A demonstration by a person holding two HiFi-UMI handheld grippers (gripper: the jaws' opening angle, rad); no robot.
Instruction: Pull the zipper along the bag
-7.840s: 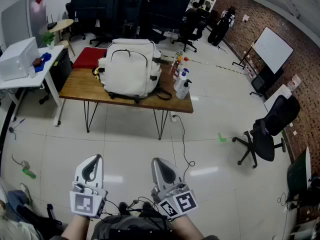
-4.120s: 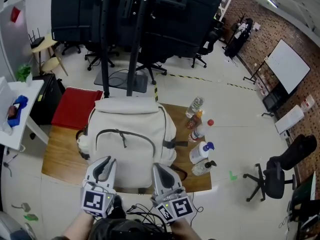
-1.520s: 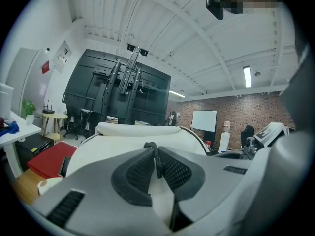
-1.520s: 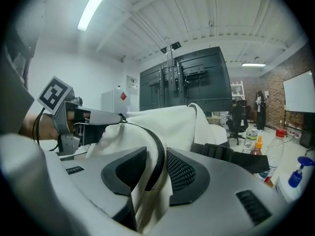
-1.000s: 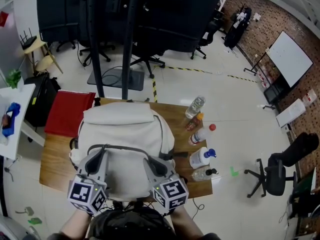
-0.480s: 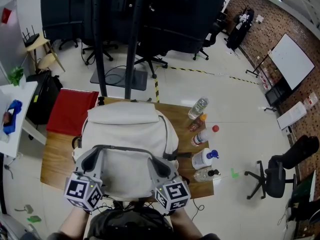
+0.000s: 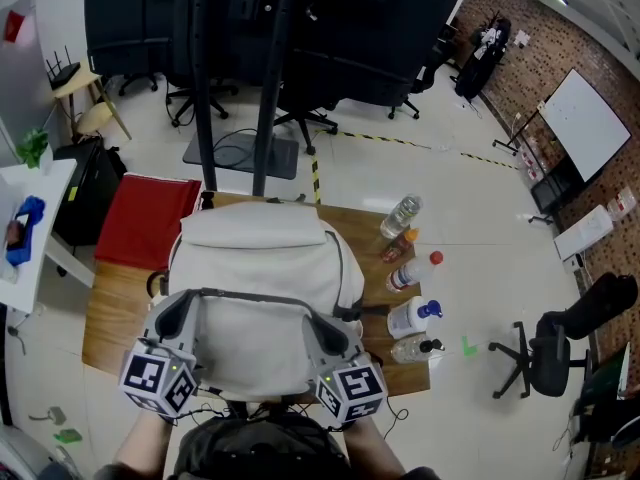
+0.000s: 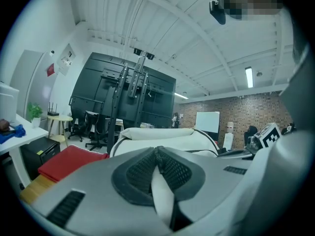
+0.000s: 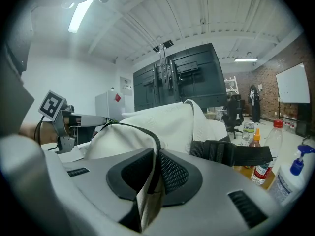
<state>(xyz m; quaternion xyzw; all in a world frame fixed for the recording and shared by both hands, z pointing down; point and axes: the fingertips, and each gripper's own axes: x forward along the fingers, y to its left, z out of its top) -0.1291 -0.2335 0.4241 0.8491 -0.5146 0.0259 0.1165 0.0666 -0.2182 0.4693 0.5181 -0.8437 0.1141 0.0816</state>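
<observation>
A white backpack point(image 7: 262, 258) stands on the wooden table point(image 7: 108, 313), with a dark zipper band point(image 7: 250, 296) arcing across its front pocket. My left gripper point(image 7: 178, 314) is at the left end of that arc. In the left gripper view it point(image 8: 156, 157) is shut on a fold of white fabric point(image 8: 162, 195). My right gripper point(image 7: 320, 330) is at the right end of the arc. In the right gripper view it point(image 9: 154, 155) pinches the pocket's edge where the dark zipper point(image 9: 142, 132) runs in. No slider or pull tab shows.
Several bottles stand right of the bag: a clear one point(image 7: 400, 212), a red-capped one point(image 7: 412, 271) and a blue-topped spray bottle point(image 7: 410, 316). A red pad point(image 7: 140, 223) lies at the table's far left. Black stand posts point(image 7: 272, 78) rise behind; an office chair point(image 7: 560, 340) sits right.
Both grippers stay on the bag's front zipper arc. The two marker cubes have drifted slightly apart and the bag sits a little higher in the head view.
</observation>
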